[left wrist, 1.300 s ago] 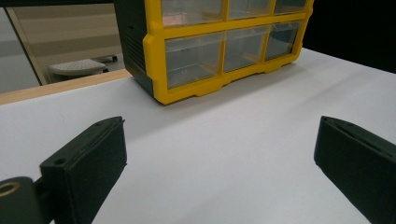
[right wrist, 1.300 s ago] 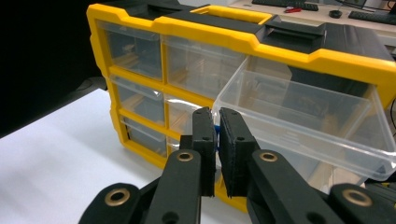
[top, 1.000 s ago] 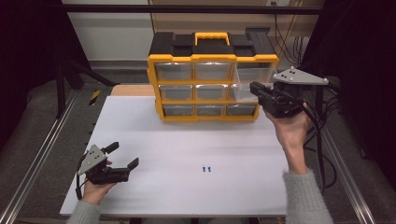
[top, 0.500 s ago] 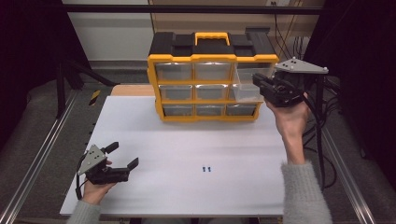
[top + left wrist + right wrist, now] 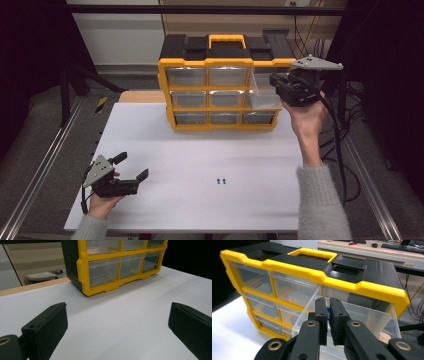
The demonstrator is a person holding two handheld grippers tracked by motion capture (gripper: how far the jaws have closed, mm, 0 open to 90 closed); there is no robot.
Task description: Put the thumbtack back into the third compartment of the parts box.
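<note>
right hand-held gripper [image 5: 274,84] | upper right of the high view, jaws clamped on the front wall of the clear drawer [image 5: 264,92], which is pulled out of the top-right slot of the yellow organizer [image 5: 220,62] | left hand-held gripper [image 5: 131,168] | lower left, jaws wide apart, holding nothing, low over the white counter [image 5: 210,160]

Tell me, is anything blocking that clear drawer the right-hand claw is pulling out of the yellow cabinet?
Nothing visible. The right gripper is clamped on the front of the clear drawer, and open space lies ahead of it.
</note>
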